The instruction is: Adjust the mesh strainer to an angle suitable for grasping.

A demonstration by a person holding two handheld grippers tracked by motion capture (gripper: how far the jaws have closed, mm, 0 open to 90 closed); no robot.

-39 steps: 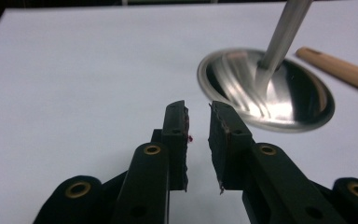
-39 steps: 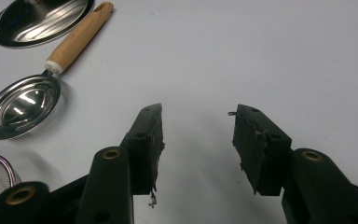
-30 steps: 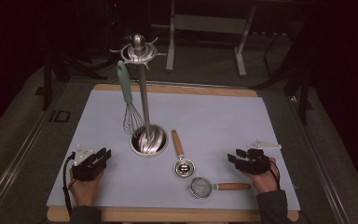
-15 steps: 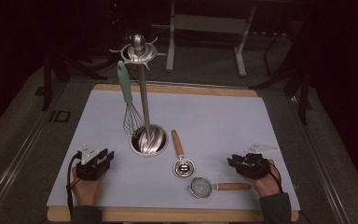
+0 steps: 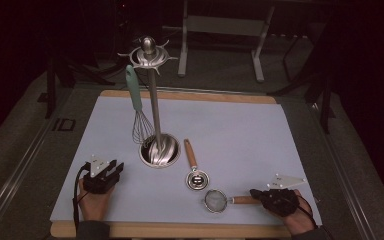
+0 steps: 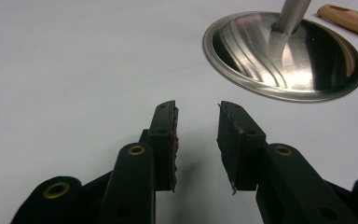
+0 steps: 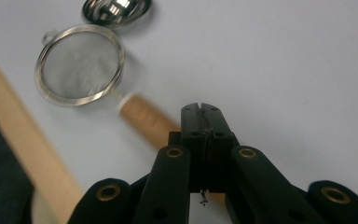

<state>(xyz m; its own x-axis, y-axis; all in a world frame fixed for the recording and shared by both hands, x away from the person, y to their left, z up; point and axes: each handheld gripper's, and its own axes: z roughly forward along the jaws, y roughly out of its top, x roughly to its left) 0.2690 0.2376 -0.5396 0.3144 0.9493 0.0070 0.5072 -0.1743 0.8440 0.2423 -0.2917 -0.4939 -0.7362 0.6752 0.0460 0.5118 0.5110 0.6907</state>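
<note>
Fingers of the right gripper (image 7: pixel 200 112) have just been closing and meet on nothing (left gripper (image 6: pixel 197 119) gapes, empty); the strainer (image 7: pixel 79 63) lies on the worktop (image 7: pixel 284 56) at ten o'clock, handle running back under them.

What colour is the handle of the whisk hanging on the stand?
Pale teal-green; the whisk handle shows best in the high view.

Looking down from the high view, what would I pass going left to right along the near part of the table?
Left tongs → stand's round steel base → small steel scoop with a wooden handle → mesh strainer → right tongs.
</note>
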